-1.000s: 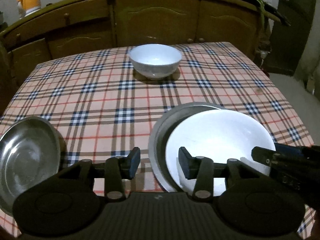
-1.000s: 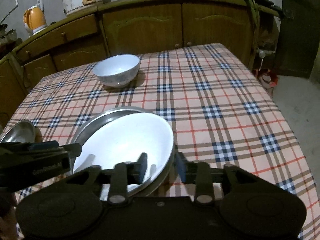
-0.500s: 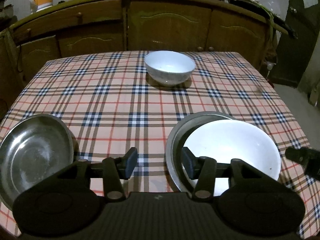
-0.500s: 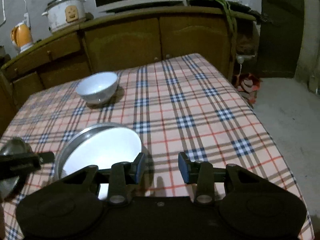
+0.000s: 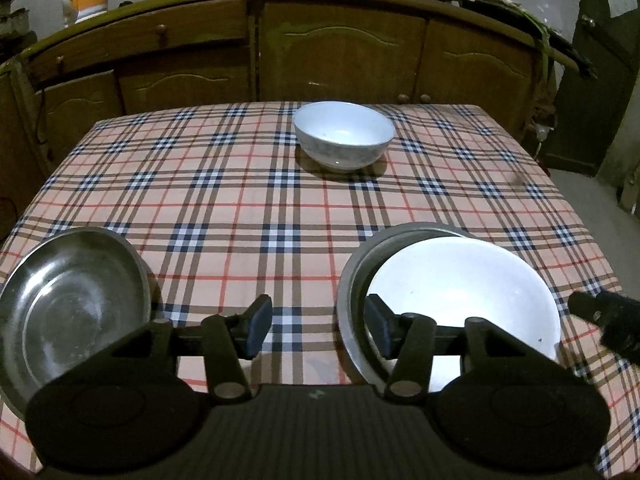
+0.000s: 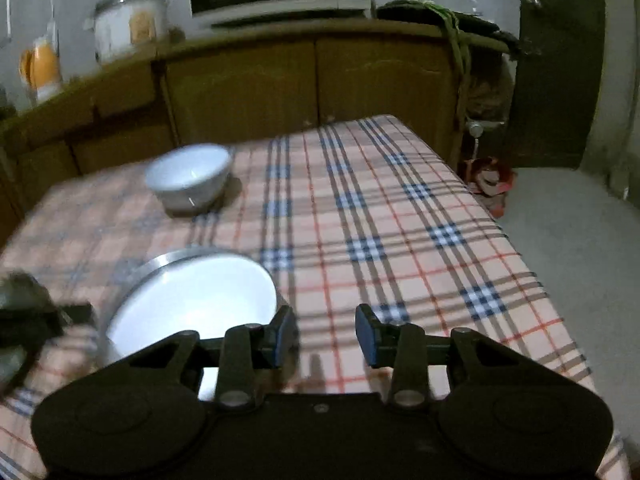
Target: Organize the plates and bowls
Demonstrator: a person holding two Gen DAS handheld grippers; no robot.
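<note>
Left gripper [image 5: 316,326] jaws are opening, nothing between them, only checked cloth of the counter [image 5: 224,200] behind the gap. Right gripper [image 6: 325,334] pads apart and empty too, over bare cloth.

White plate [image 5: 460,292] sits inside the metal plate [image 5: 352,276], lower right of the left view; left gripper's right pad overlaps its near-left rim. Steel bowl [image 5: 68,312] lies lower left, just beside that gripper. White bowl [image 5: 344,136] stands upper centre, well apart from both.

In the right view the white bowl [image 6: 188,178] is upper left, far off. Left gripper looks nearer the steel bowl, so likely its pick; round things, no long axis.
</note>
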